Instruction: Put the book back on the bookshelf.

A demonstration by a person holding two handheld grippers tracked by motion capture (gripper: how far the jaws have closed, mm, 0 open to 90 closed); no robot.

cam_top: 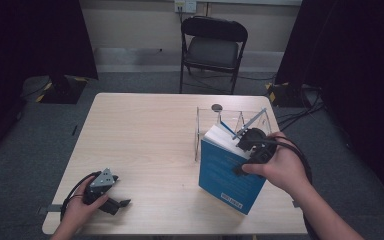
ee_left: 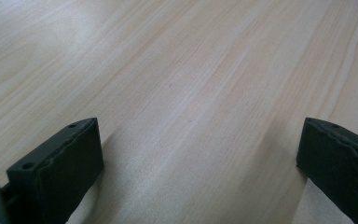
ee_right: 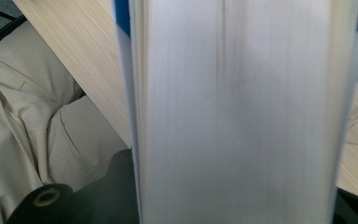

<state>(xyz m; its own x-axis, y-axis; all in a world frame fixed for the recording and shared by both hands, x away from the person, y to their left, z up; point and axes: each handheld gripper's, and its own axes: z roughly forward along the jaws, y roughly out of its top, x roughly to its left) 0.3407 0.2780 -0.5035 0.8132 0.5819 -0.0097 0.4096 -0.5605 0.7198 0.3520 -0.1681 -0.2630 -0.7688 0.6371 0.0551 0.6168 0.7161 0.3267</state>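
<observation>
The book's white page block (ee_right: 233,121) fills the space between the right gripper's jaws in the right gripper view, its blue covers running up each side with the jaws pinching them, so that claw is clamped on the book. Beside it, pale trousers and the table's near edge show. In the high view the right gripper (cam_top: 254,145) grips the blue book (cam_top: 227,175) by its upper end; the book stands tilted near the table's right front corner, its lower corner close to the front edge. Just behind it stands a clear wire-and-acrylic rack (cam_top: 230,122), touching or nearly touching the book's top, which closes off room toward the back right. The table (cam_top: 145,135) is bare across its left and middle. The left gripper (cam_top: 111,196) rests near the front left edge, its jaws spread wide over bare wood (ee_left: 191,93). A folding chair (cam_top: 212,47) stands beyond the far edge, well apart.
</observation>
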